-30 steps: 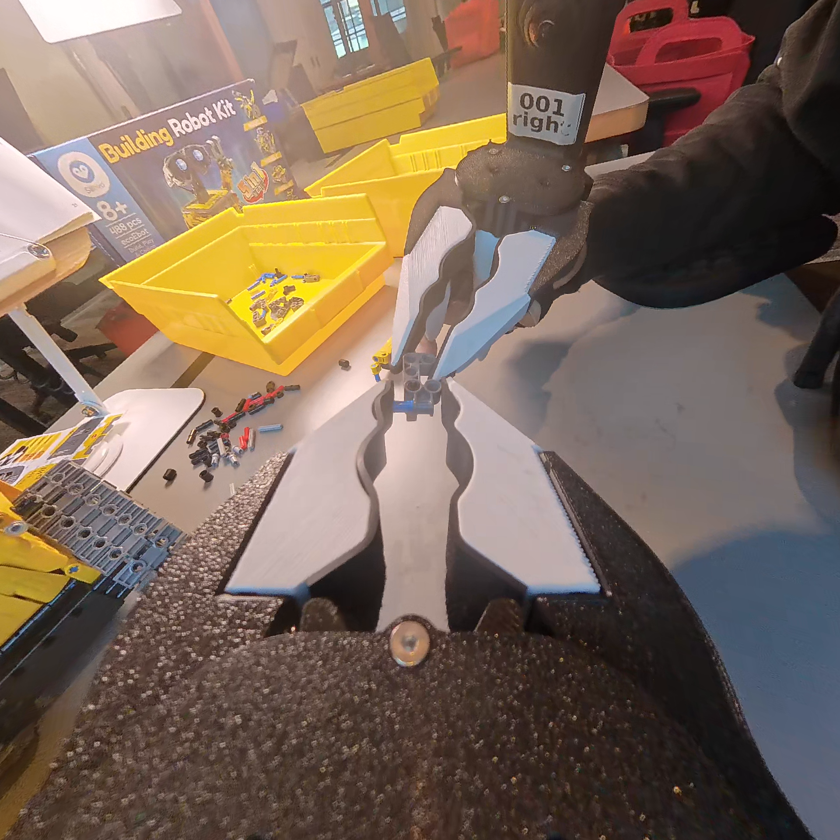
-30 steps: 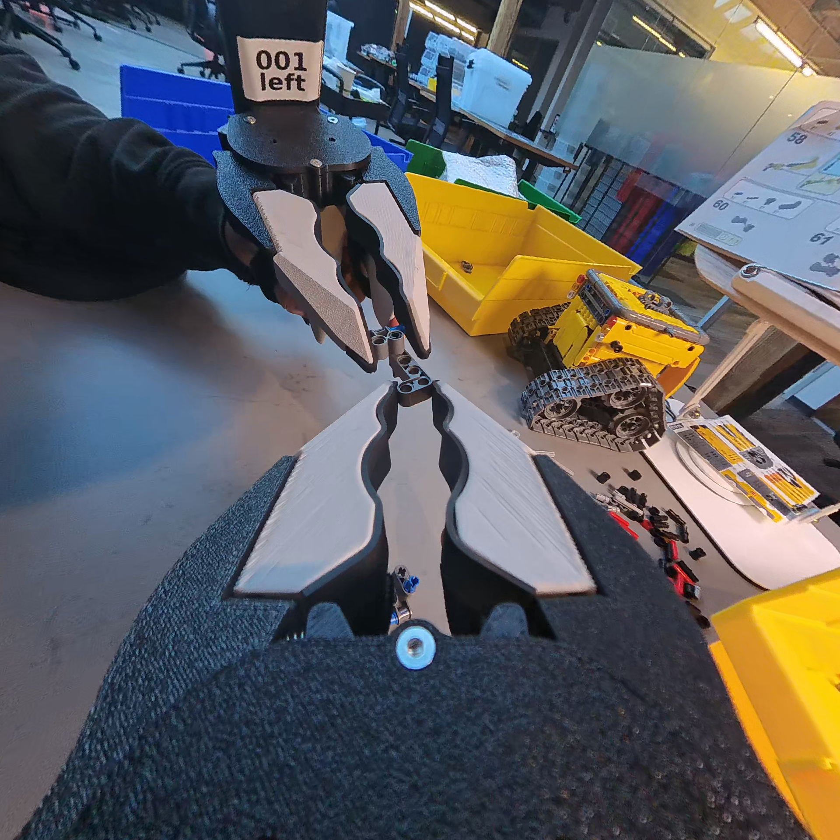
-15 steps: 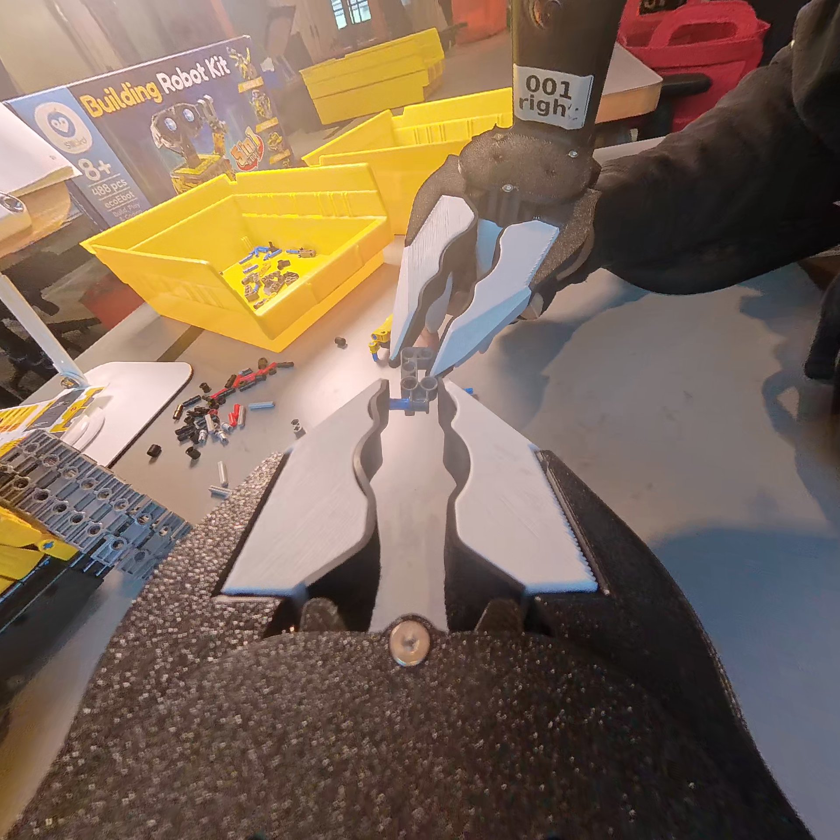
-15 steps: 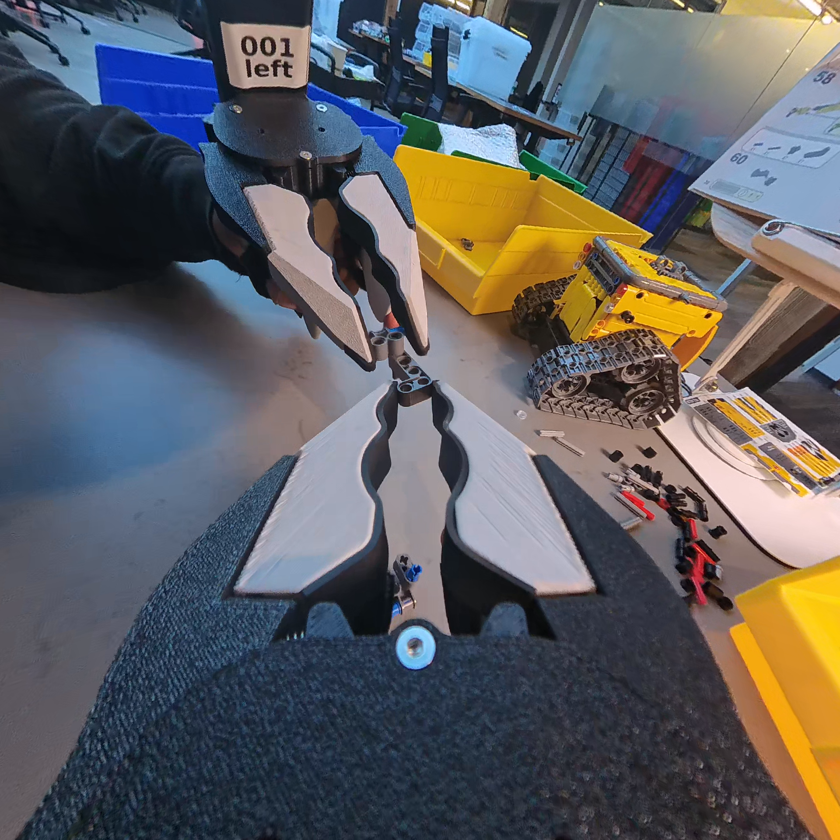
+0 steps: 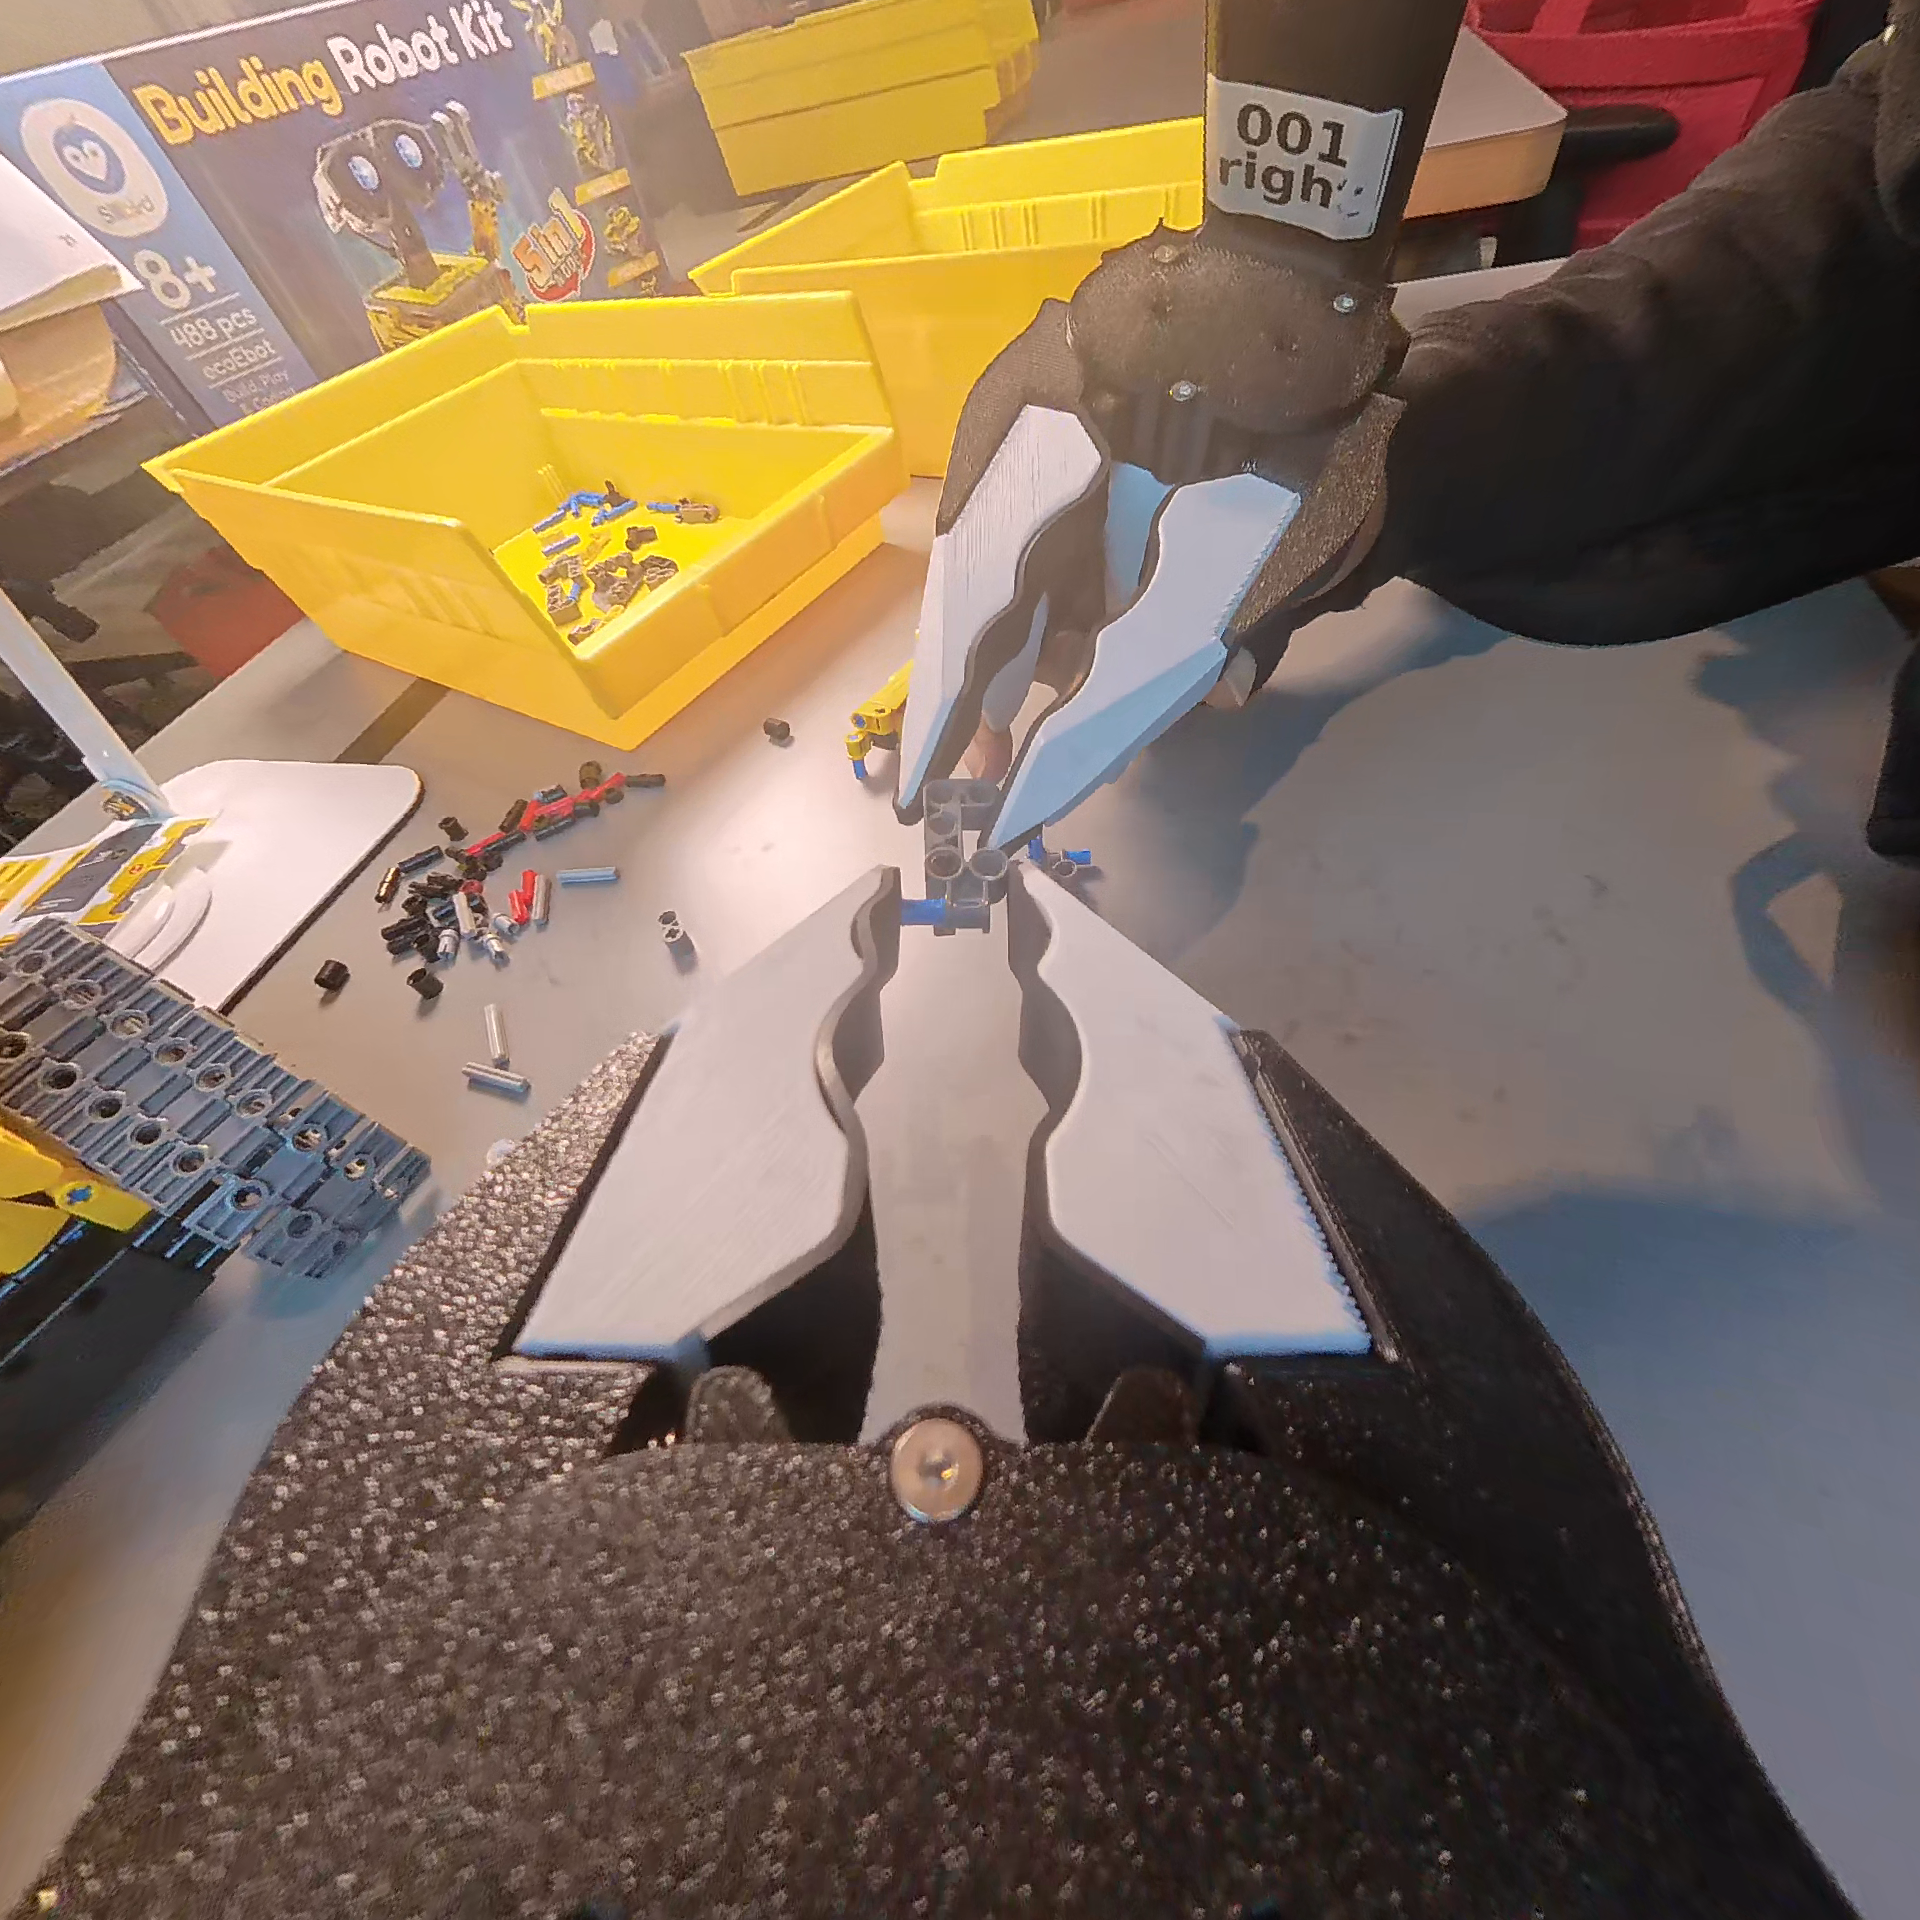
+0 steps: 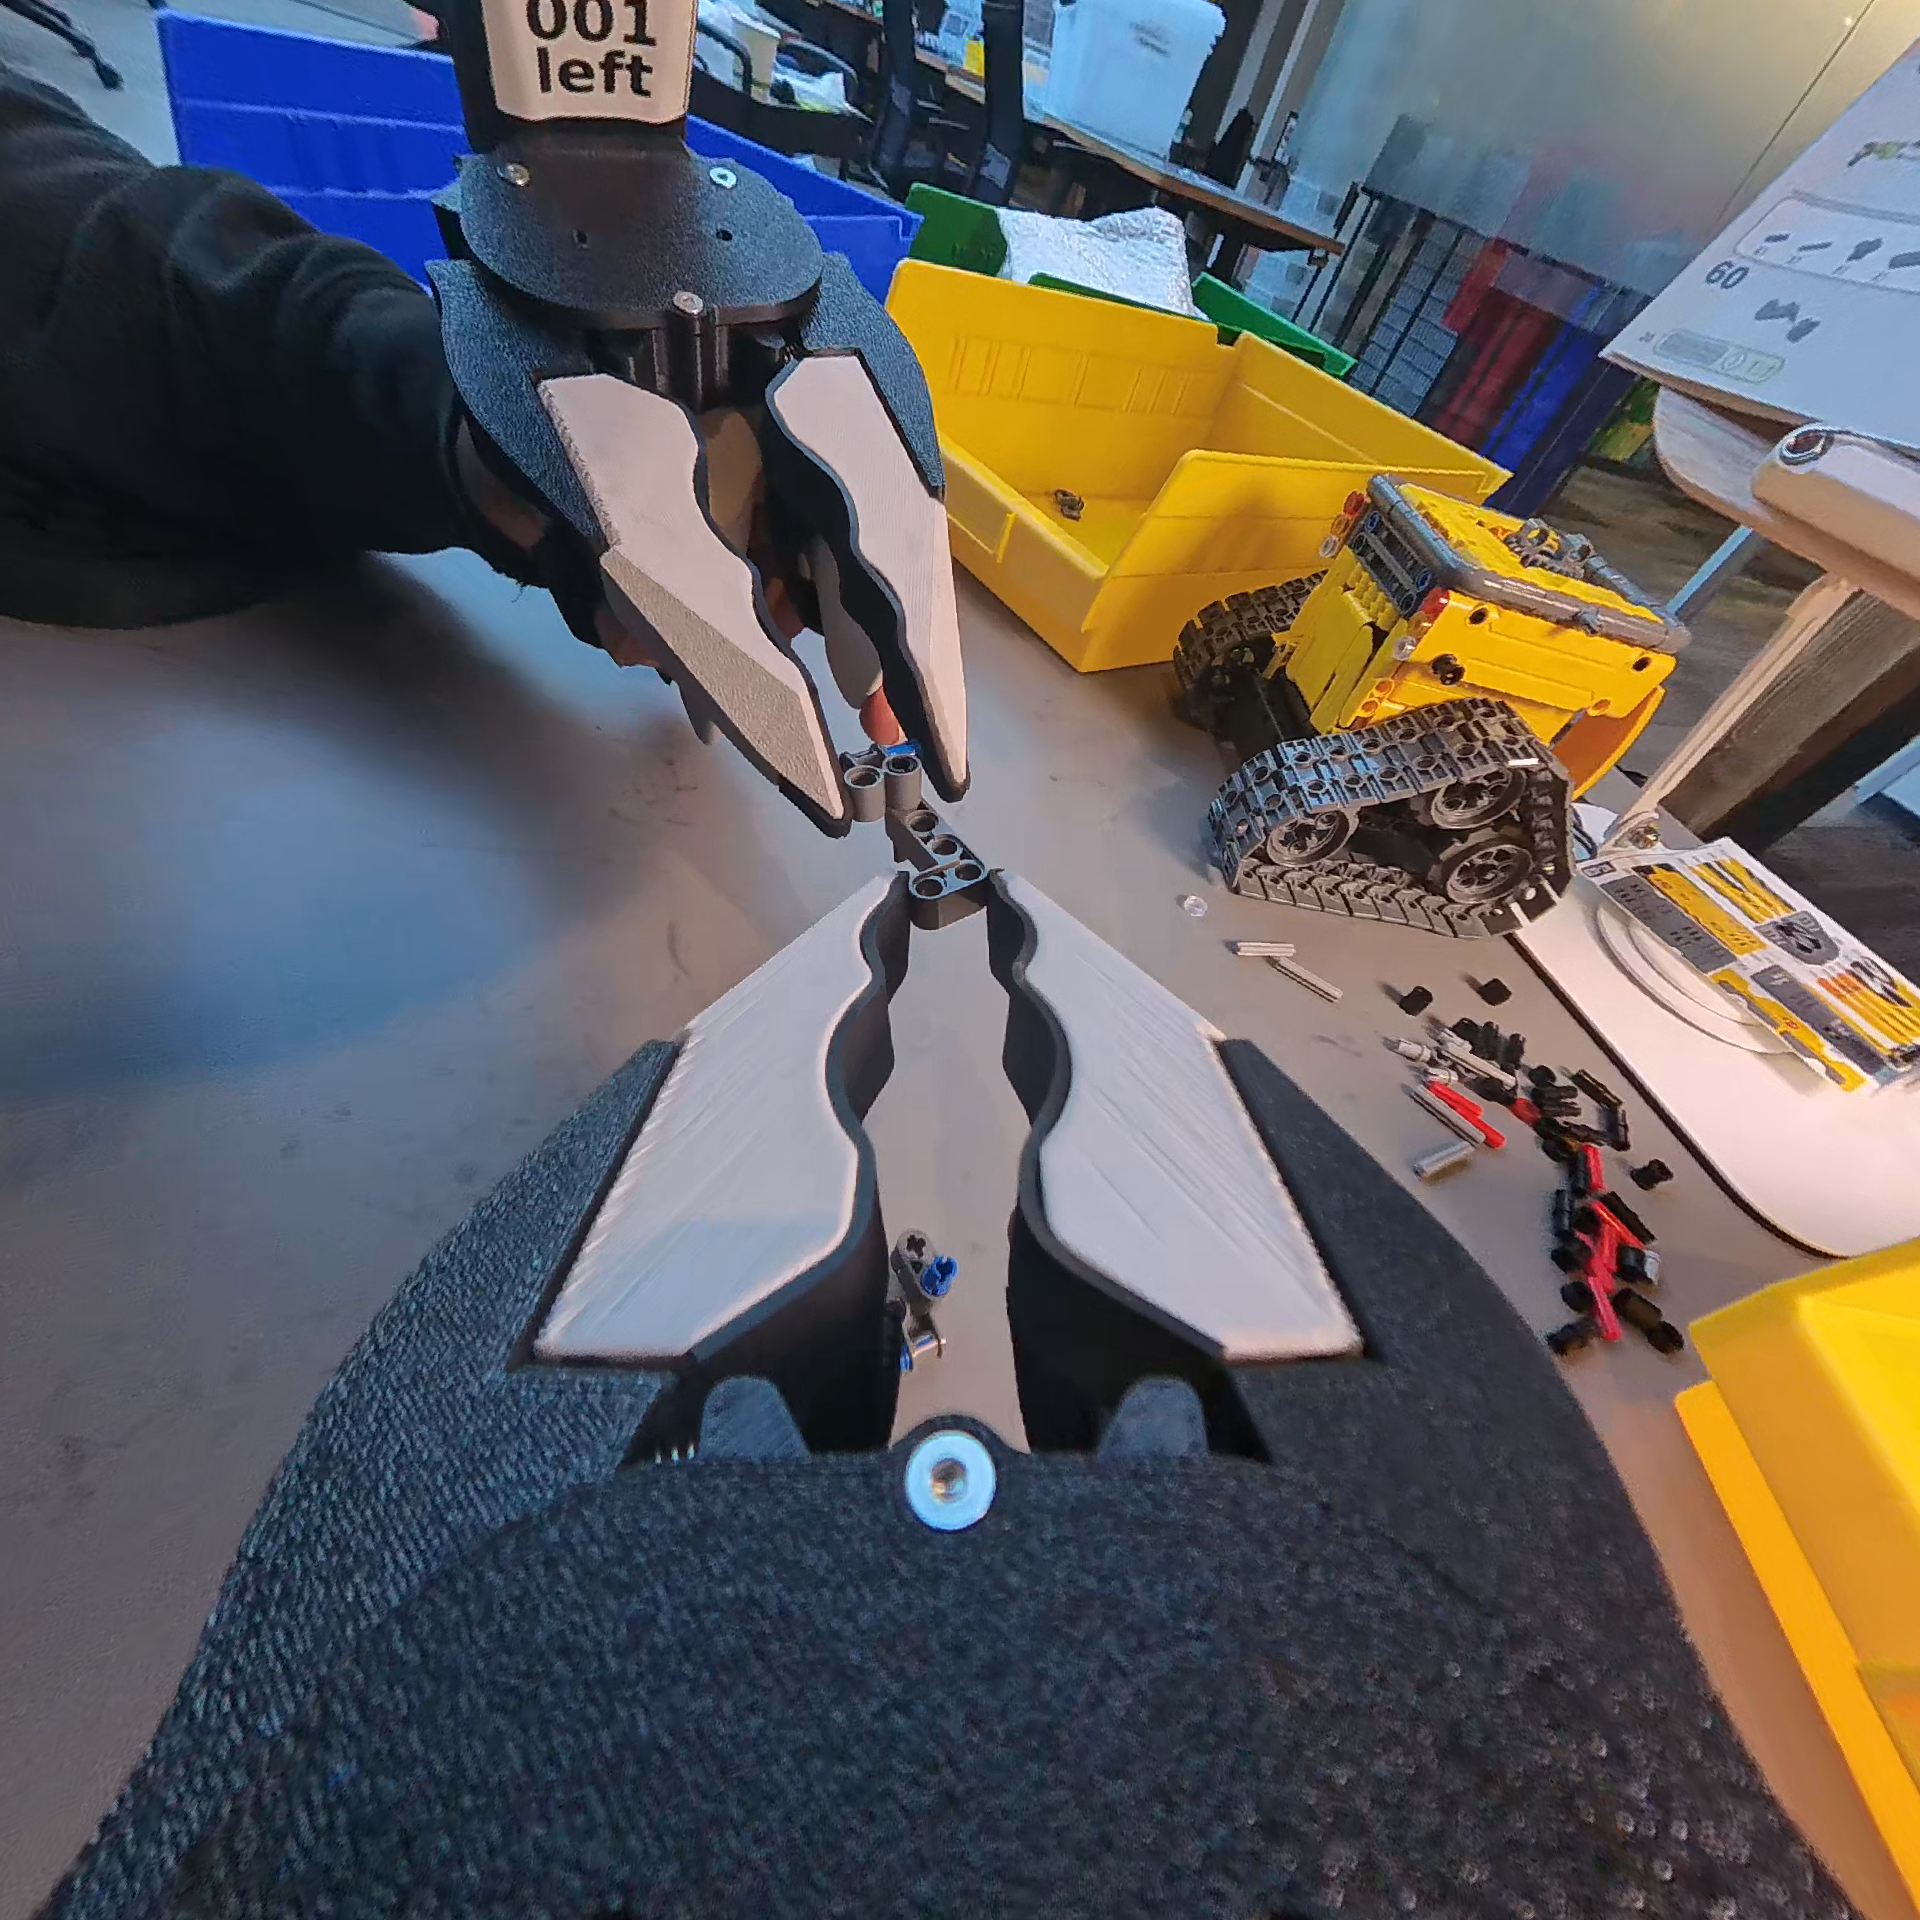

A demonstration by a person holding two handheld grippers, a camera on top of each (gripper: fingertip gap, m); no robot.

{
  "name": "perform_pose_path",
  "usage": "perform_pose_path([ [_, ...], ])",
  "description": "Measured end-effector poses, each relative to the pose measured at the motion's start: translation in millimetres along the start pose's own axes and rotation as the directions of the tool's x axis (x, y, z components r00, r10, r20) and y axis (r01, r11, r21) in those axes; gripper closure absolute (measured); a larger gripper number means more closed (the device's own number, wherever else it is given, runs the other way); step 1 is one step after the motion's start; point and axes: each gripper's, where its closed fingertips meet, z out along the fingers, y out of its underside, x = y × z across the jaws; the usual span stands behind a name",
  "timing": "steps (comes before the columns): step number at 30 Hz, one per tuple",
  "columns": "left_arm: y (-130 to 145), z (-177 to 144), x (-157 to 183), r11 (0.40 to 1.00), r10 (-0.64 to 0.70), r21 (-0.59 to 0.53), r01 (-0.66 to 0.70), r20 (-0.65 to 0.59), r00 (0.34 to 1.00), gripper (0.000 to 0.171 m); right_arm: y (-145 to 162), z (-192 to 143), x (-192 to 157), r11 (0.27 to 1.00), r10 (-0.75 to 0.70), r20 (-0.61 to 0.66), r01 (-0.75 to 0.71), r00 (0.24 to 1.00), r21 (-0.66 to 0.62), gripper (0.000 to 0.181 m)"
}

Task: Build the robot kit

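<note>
— Two grippers to record: left gripper (image 5: 951,883) and right gripper (image 6: 945,891), tip to tip, low over the table (image 5: 1507,987).
— State of the left jaws?
— Nearly closed, with only a narrow gap. Clamped on a grey connector (image 6: 881,777) carrying a blue pin (image 5: 925,912).
— And the right jaws?
— Likewise almost closed. Gripping one end of a dark beam (image 6: 940,868).
— Relation of the two parts?
— Touching end to end, between the two sets of tips. Cannot tell whether fully seated.
— Hands?
— Black sleeve (image 5: 1662,416) behind the right gripper, another (image 6: 208,395) behind the left.
— Surroundings in the left wrist view?
— Scatter of loose pins (image 5: 488,883), black, red and grey, on the table near the tips. Beyond them a yellow bin (image 5: 343,520) holding small parts. Behind that a printed box (image 5: 312,208). More yellow bins further back.
— In the right wrist view?
— Yellow tracked model (image 6: 1434,727) on the table, near the tips. Second bin (image 6: 1143,582) just behind it, one small part inside. Booklet (image 6: 1766,956) on a white stand base. Small grey part (image 6: 920,1273) with a blue pin lying on the table under the right gripper.
</note>
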Motion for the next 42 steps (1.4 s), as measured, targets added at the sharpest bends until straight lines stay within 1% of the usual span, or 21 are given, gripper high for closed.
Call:
perform_pose_path([
  [4,8,3,1,0.999,-0.010,-0.044,0.010,-0.008,1.000,0.152,9,2,-2,0.999,0.003,0.014,-0.002,1.000,-0.052,0.167],
  [9,30,8,11,0.988,-0.021,-0.152,0.010,-0.070,0.997,0.153,29,5,-13,0.985,-0.006,0.079,0.020,0.997,-0.172,0.167],
  [12,36,10,14,0.984,-0.014,-0.180,-0.001,-0.084,0.996,0.153,35,5,-15,0.979,0.009,0.102,0.012,0.995,-0.204,0.166],
  [15,36,11,15,0.984,-0.019,-0.176,0.003,-0.088,0.996,0.153,34,4,-15,0.980,0.025,0.108,-0.003,0.994,-0.200,0.166],
  [27,32,8,10,0.989,0.018,-0.145,-0.027,-0.060,0.998,0.150,28,3,-10,0.986,0.008,0.077,0.005,0.997,-0.169,0.167],
  [30,30,8,10,0.990,0.025,-0.136,-0.033,-0.058,0.998,0.153,26,3,-9,0.987,0.004,0.071,0.007,0.997,-0.159,0.167],
  [42,25,7,7,0.992,0.038,-0.120,-0.042,-0.037,0.999,0.153,22,2,-7,0.990,-0.005,0.057,0.013,0.998,-0.141,0.167],
])
